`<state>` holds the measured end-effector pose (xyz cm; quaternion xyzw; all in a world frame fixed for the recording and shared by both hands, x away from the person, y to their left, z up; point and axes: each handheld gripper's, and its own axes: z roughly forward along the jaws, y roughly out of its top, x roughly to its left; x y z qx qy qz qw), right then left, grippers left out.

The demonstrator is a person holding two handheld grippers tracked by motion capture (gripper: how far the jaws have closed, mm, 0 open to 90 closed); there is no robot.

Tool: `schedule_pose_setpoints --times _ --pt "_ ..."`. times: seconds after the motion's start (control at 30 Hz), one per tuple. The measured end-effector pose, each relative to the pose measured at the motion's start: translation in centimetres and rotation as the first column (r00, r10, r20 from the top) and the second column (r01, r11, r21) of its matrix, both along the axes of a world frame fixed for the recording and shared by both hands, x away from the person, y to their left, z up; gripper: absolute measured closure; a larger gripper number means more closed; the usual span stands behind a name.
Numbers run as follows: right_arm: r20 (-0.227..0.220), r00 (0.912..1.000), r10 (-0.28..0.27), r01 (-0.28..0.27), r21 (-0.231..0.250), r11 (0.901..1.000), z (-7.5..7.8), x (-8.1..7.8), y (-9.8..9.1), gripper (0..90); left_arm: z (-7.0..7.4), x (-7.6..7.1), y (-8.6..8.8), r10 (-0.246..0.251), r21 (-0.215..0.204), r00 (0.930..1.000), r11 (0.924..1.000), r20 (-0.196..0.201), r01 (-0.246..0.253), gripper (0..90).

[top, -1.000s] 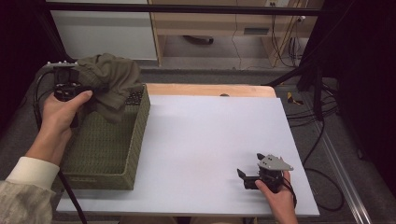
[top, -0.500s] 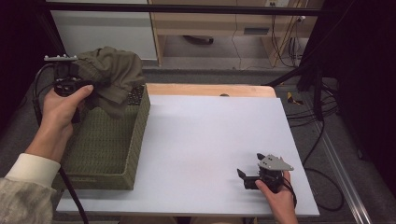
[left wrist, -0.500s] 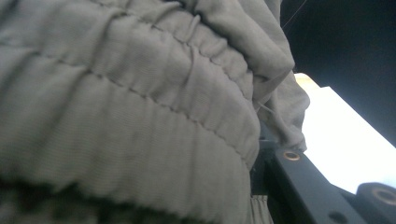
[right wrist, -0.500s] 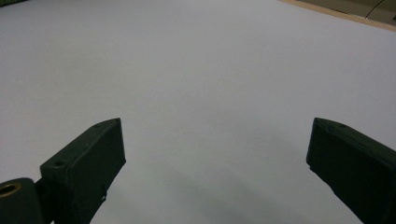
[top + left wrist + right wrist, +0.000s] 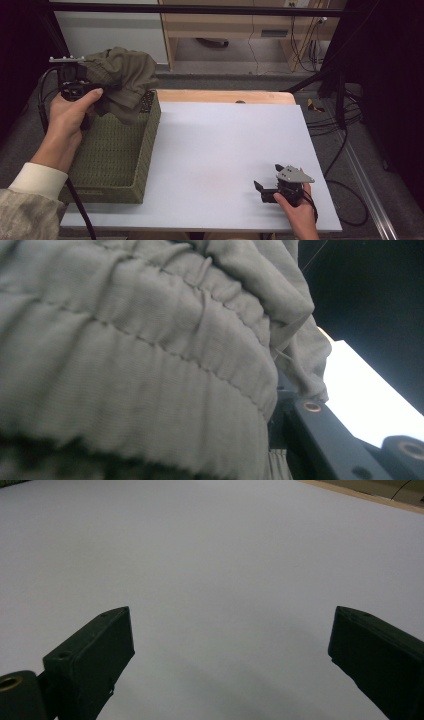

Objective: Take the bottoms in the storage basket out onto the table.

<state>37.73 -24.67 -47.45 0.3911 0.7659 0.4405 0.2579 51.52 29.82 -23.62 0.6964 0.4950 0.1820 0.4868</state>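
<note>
An olive-green garment (image 5: pixel 125 75) hangs bunched above the far end of a green woven basket (image 5: pixel 115 155) at the table's left. My left gripper (image 5: pixel 97 91) is shut on the garment, held up by the person's left hand. In the left gripper view the gathered fabric (image 5: pixel 140 350) covers the jaws, and one black finger (image 5: pixel 325 435) shows at the lower right. My right gripper (image 5: pixel 267 187) rests on the white table top (image 5: pixel 225 140) near the front right corner. It is open, with nothing but bare table between its fingertips (image 5: pixel 230 630).
The basket takes up the table's left side. A wooden strip (image 5: pixel 220 96) runs along the back edge of the white surface. Cables (image 5: pixel 330 120) lie on the floor beyond the right edge, and a dark frame bar (image 5: pixel 200 9) crosses overhead at the back.
The left hand has lifted the garment a little higher over the basket. The right gripper has stayed where it was.
</note>
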Motion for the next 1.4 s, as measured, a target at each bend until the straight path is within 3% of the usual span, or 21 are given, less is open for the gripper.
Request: schedule_pose_setpoints --times 0.93,1.4 --pt "0.002 1.0 0.002 -0.002 0.0 1.0 0.0 0.0 -0.1 4.7 0.1 0.4 -3.1 -0.047 -0.006 0.9989 0.9989 -0.003 0.047 74.5" --pt "0.004 1.0 0.003 -0.003 0.002 1.0 0.1 0.0 -0.1 4.7 -0.1 1.1 -6.3 -0.087 -0.011 0.9961 0.9961 -0.008 0.087 74.4"
